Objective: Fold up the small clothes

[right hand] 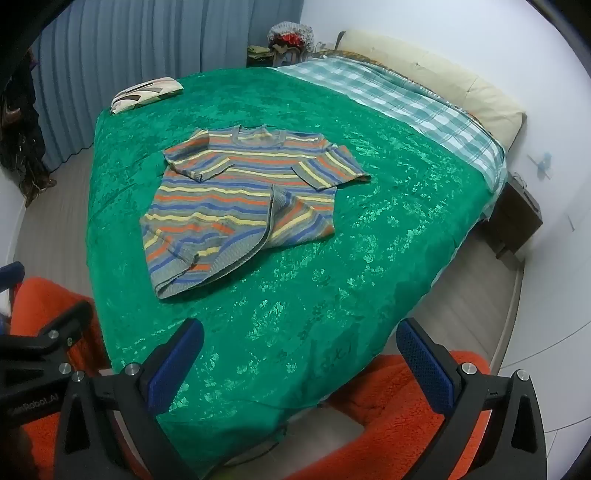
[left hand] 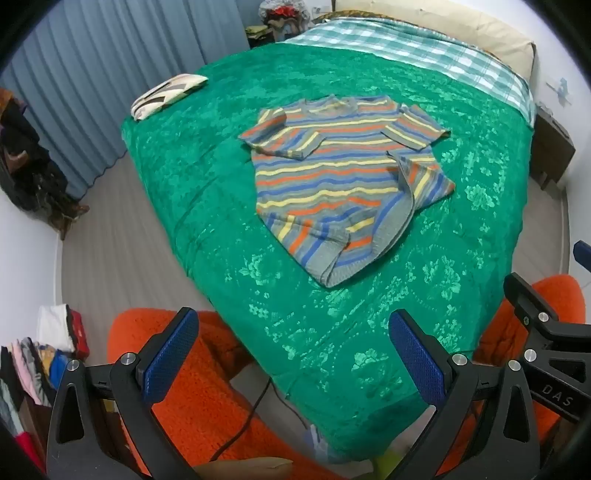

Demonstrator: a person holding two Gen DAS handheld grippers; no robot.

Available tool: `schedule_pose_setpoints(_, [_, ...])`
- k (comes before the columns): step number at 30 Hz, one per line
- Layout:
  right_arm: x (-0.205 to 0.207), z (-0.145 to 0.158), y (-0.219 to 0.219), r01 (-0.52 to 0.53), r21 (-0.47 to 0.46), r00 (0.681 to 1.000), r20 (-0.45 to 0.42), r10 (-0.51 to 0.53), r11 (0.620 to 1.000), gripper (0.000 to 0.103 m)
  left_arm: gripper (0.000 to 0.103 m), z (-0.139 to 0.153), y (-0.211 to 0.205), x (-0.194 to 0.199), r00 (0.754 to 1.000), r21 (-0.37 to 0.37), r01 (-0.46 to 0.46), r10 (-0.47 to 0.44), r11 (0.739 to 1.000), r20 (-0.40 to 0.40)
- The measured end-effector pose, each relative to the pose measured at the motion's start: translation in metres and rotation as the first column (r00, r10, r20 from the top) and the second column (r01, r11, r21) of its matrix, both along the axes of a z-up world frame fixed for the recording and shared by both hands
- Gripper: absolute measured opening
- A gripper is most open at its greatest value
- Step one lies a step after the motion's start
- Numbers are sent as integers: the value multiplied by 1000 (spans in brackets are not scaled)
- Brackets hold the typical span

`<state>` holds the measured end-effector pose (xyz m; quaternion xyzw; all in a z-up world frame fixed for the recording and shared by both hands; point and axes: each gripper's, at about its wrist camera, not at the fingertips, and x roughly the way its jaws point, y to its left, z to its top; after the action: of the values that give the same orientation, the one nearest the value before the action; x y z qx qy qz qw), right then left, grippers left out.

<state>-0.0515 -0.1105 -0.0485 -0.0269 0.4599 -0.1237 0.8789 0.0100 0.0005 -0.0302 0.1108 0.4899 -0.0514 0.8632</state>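
Note:
A small striped knit sweater [left hand: 332,177] in grey, blue, orange and yellow lies on the green bedspread [left hand: 258,295]. Its left sleeve is folded across the chest and its lower right corner is turned over. It also shows in the right wrist view [right hand: 236,206] on the bedspread [right hand: 332,295]. My left gripper [left hand: 293,358] is open and empty, held well back above the bed's near corner. My right gripper [right hand: 301,363] is open and empty, also near the bed's front edge, far from the sweater.
A folded patterned cloth [left hand: 166,94] lies at the bed's far left corner. A checked sheet [left hand: 424,48] and cream pillow [left hand: 461,26] are at the head. Orange fleece [left hand: 192,387] is below the grippers. A clothes pile [left hand: 33,365] sits at lower left; a nightstand [right hand: 517,218] at right.

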Motion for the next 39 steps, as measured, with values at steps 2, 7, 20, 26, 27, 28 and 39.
schedule_pose_setpoints(2, [1, -1, 0, 0, 4, 1000, -21, 1, 1000, 103, 103, 0, 0, 0, 1000, 0, 1, -1, 1000, 0])
schedule_pose_setpoints(7, [2, -2, 0, 1, -11, 1000, -22, -2, 1000, 103, 103, -2, 0, 1, 1000, 6, -2, 2, 1000, -4])
schedule_pose_setpoints(20, [2, -4, -2, 3, -10, 1000, -29, -3, 1000, 103, 103, -4, -2, 3, 1000, 18, -2, 2, 1000, -12])
schedule_pose_setpoints(26, [3, -3, -2, 3, -12, 1000, -30, -4, 1000, 103, 103, -4, -2, 3, 1000, 18, -2, 2, 1000, -12])
schedule_pose_setpoints(27, [3, -3, -2, 3, -13, 1000, -30, -4, 1000, 103, 103, -4, -2, 3, 1000, 19, -2, 2, 1000, -12])
schedule_pose_setpoints(28, [3, -3, -2, 3, -13, 1000, -30, -3, 1000, 103, 103, -4, -2, 3, 1000, 18, -1, 1, 1000, -12])
schedule_pose_setpoints(39, [4, -3, -3, 4, -14, 999, -32, -4, 1000, 103, 103, -5, -1, 4, 1000, 19, -2, 2, 1000, -14])
